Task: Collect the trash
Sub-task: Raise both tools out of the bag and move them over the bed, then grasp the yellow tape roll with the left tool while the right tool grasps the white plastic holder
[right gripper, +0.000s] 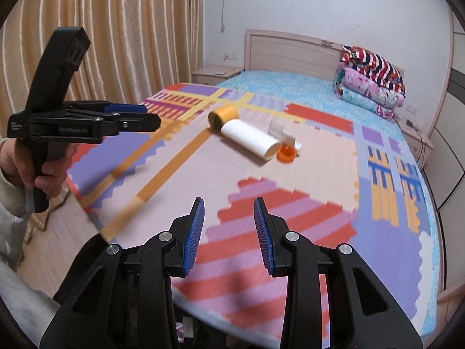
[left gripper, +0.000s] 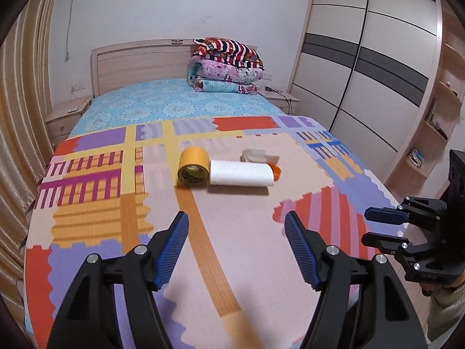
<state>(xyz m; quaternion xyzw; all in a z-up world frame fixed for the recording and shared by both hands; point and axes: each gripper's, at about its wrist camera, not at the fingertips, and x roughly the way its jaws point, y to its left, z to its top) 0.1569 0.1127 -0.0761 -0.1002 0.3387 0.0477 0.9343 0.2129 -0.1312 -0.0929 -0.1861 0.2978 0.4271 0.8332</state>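
Left wrist view: both my ribbed blue claws, left gripper (left gripper: 236, 250) and right gripper (right gripper: 229, 234), gape empty before a cylindrical yellow tape roll (left gripper: 193, 170) and a white bag roll (left gripper: 241, 173).

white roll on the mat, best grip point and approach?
Grip the white roll mid-length, across its round body, coming from above. It lies on its side, with the yellow tape roll against one end and an orange lid by the other, so both ends are crowded.
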